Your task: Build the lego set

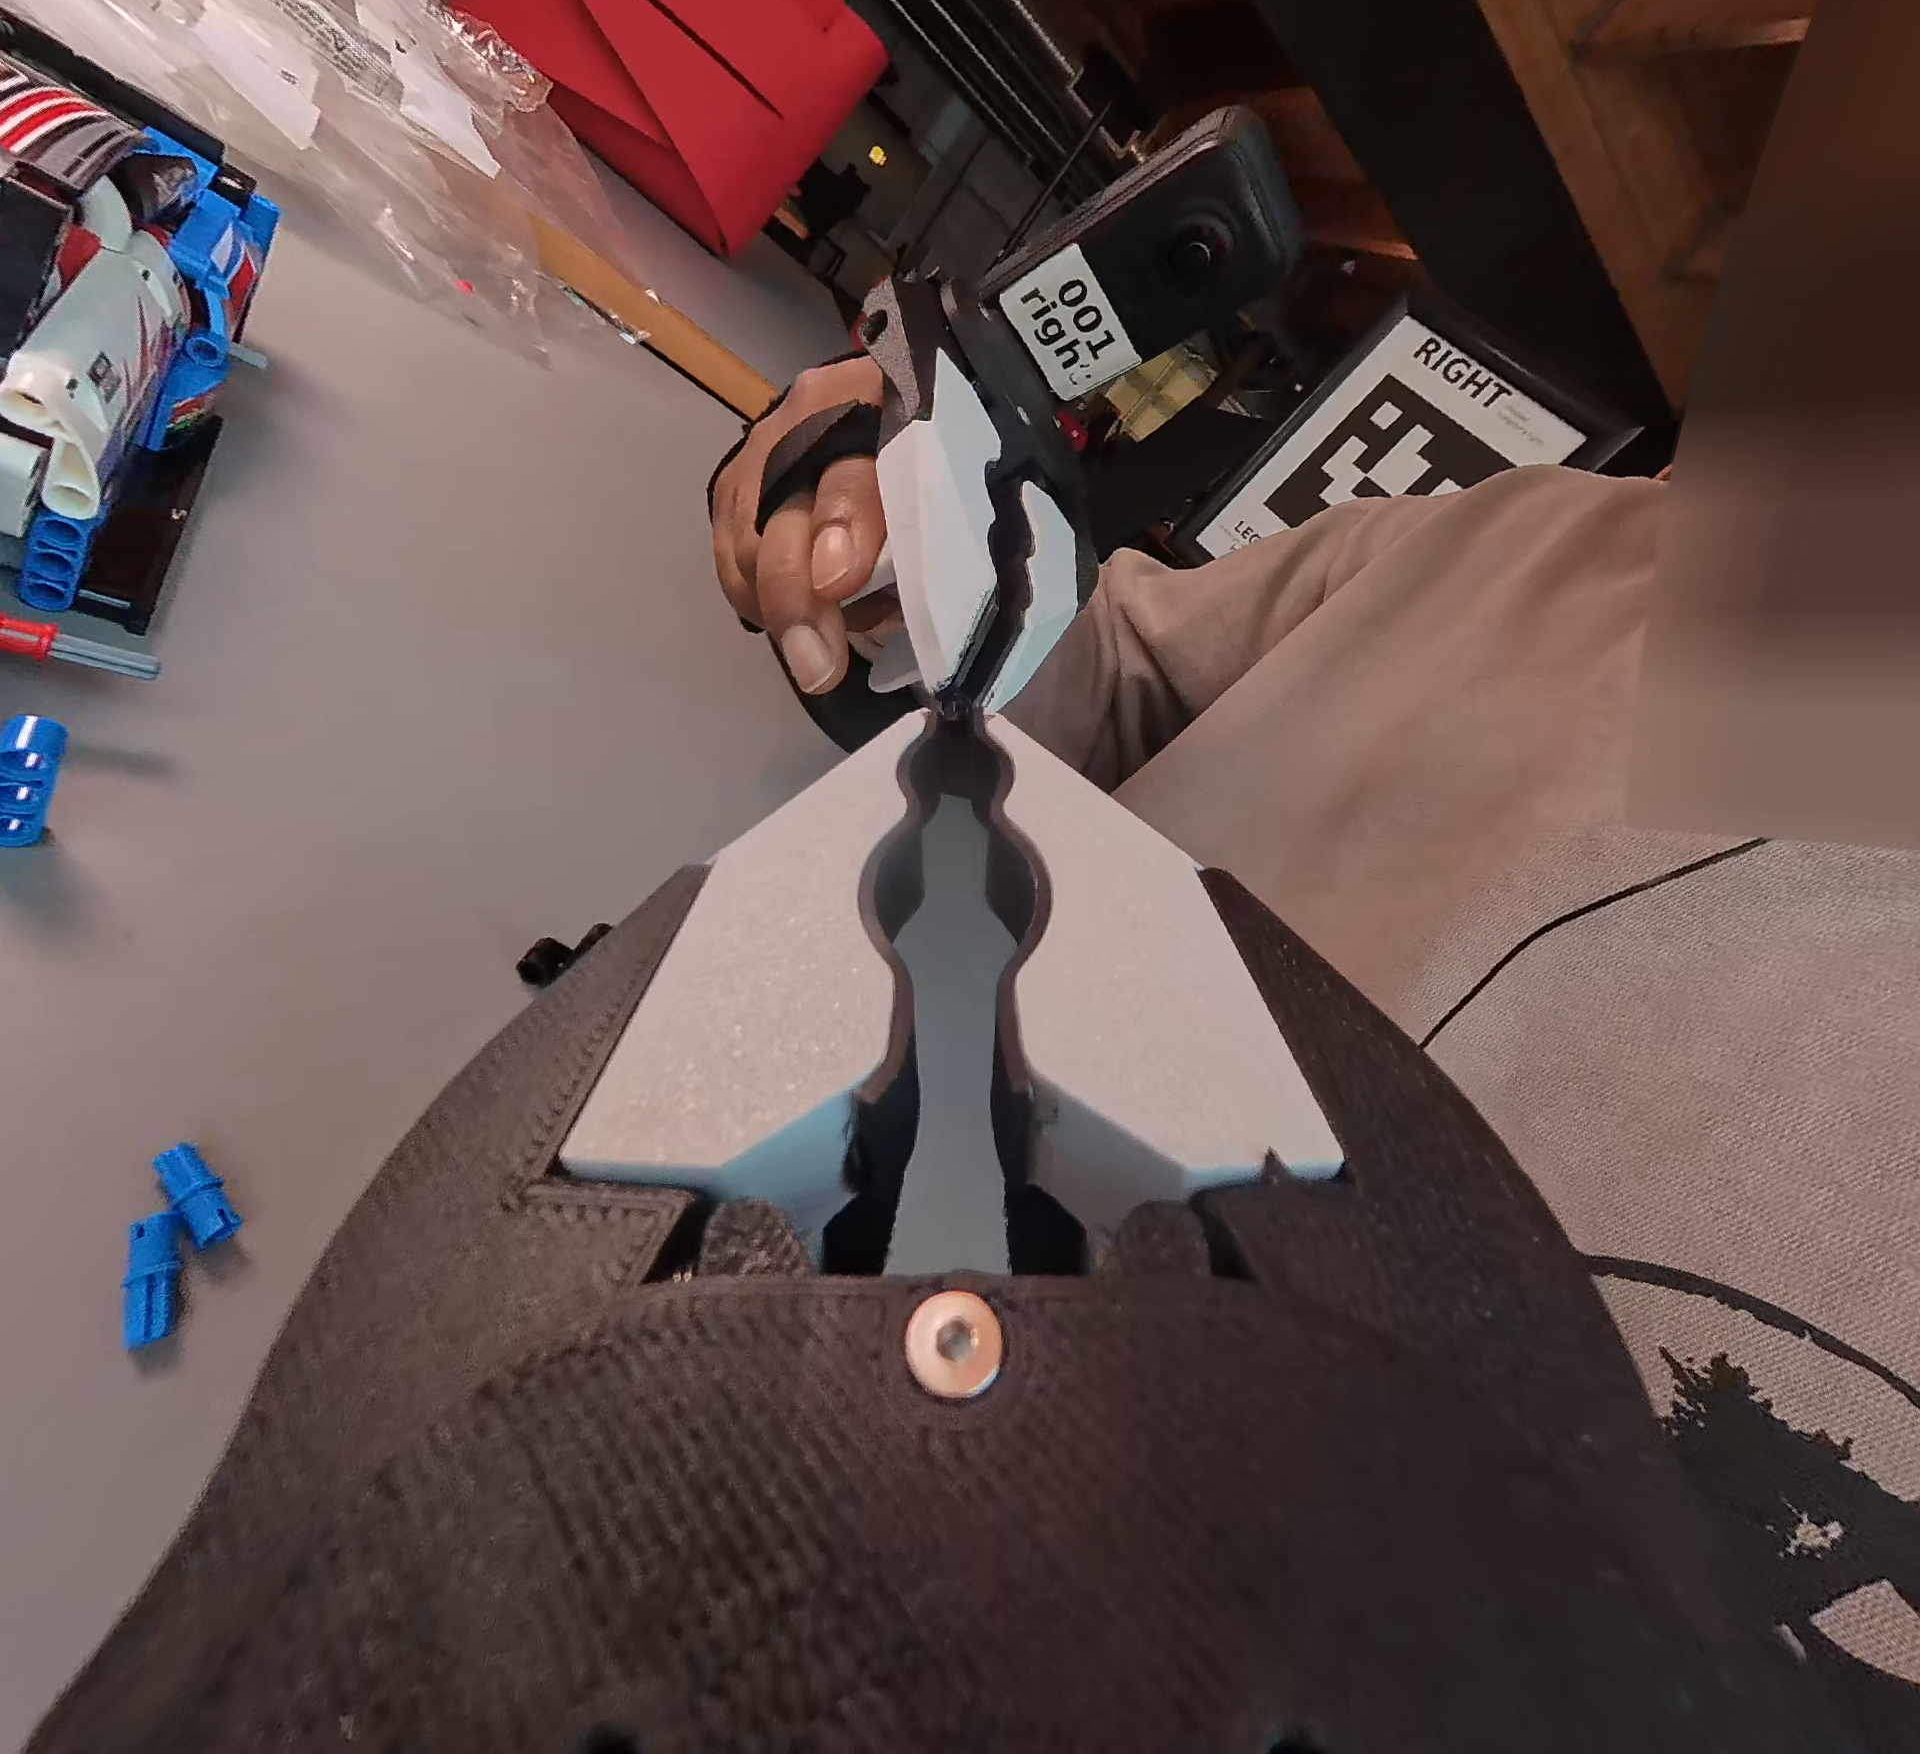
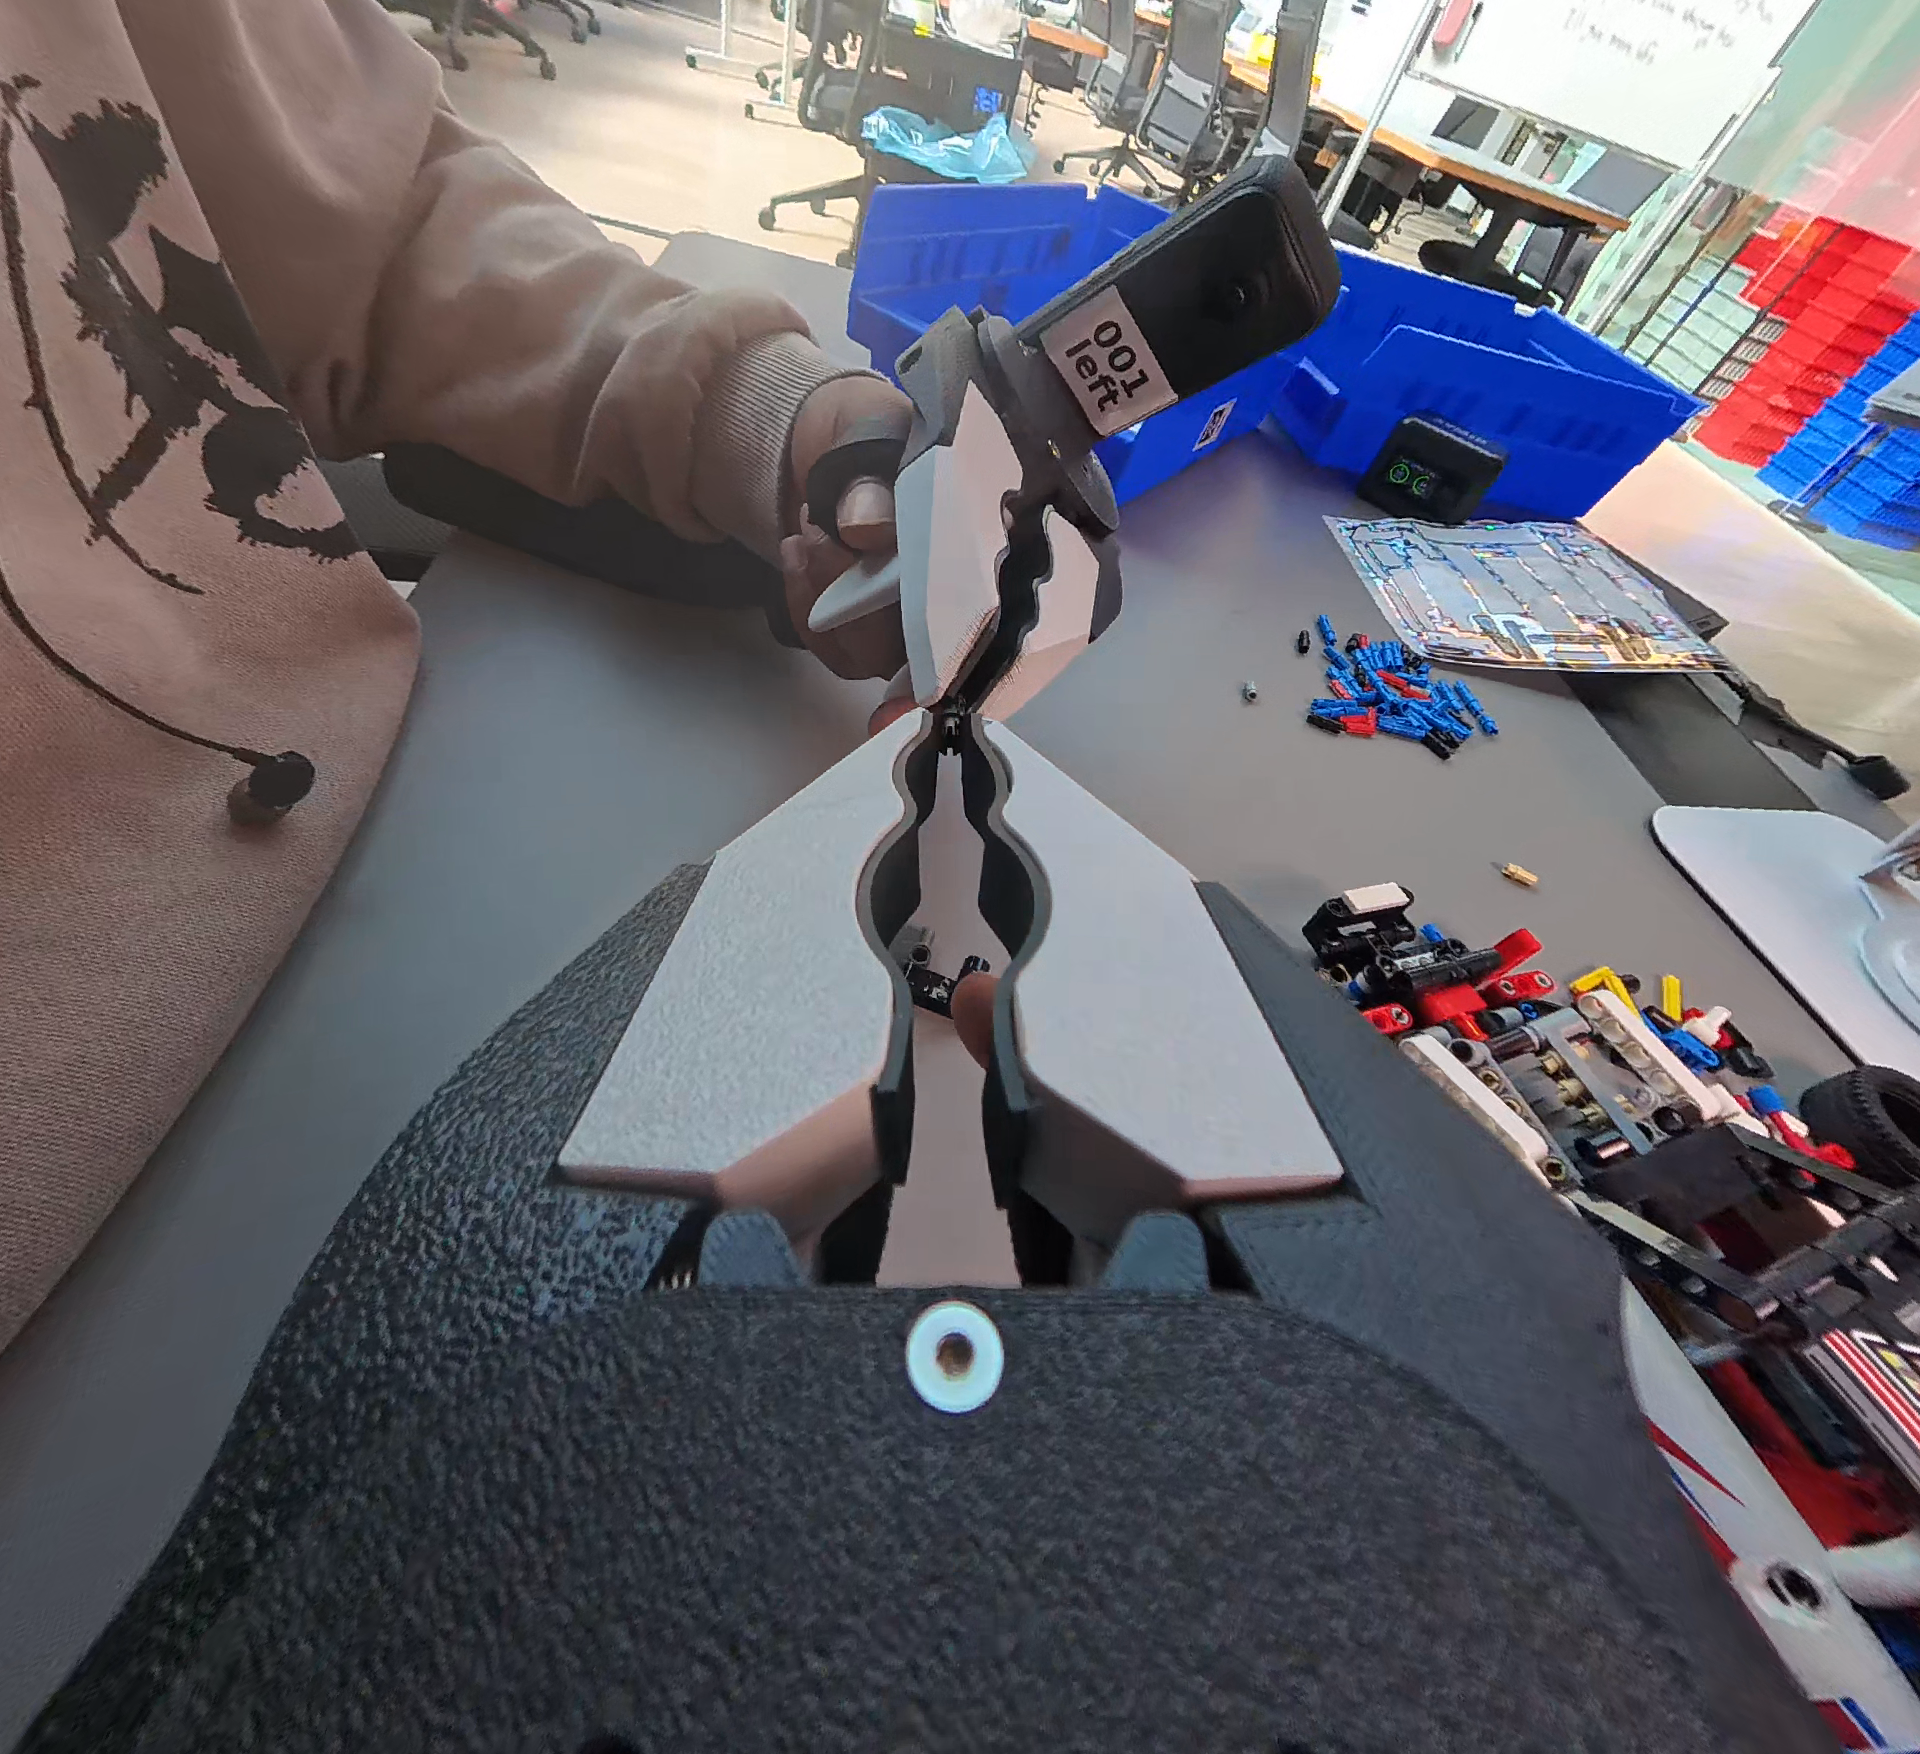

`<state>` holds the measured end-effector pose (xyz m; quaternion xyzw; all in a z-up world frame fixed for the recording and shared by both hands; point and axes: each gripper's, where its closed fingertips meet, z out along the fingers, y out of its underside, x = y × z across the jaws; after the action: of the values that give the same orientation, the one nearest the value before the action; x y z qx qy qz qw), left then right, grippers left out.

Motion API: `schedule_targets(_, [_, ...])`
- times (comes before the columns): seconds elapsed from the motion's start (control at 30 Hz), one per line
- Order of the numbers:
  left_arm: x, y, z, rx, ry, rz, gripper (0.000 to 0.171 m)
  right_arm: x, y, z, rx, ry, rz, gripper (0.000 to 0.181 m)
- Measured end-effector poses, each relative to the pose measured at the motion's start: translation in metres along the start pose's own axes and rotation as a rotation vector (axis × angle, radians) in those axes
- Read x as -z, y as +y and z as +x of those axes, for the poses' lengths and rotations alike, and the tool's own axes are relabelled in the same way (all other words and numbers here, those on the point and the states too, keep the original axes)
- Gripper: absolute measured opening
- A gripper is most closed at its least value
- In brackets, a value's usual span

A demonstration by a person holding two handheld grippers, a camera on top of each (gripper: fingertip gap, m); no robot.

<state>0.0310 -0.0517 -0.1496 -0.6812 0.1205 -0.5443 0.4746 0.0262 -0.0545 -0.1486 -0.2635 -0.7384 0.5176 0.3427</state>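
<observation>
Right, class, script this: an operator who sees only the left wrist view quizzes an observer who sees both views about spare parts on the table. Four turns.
Operator: My left gripper and the right gripper meet tip to tip on a tiny black piece. I see only two loose blue plastic connectors near me. Are there more?
Observer: Yes. A heap of small blue, black and red plastic pins lies on the grey table.
Operator: Anything next to that heap?
Observer: A flat shiny printed sheet lies just past it, towards the big blue plastic bins.
</observation>
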Motion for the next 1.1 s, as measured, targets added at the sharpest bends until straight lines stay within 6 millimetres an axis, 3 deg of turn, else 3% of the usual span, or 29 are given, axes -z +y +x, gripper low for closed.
schedule_targets(0.93, [-0.003, -0.005, 0.010, 0.060, 0.089, 0.051, 0.002, 0.002, -0.010, -0.003, 0.080, 0.030, 0.053, 0.002])
schedule_targets(1.03, [-0.003, -0.003, 0.004, 0.033, 0.037, 0.029, 0.003, 0.002, -0.006, -0.002, 0.062, 0.018, 0.024, 0.002])
schedule_targets(1.1, [0.000, 0.003, -0.009, -0.074, -0.088, -0.031, 0.013, 0.004, -0.001, 0.003, 0.051, 0.026, -0.002, 0.002])
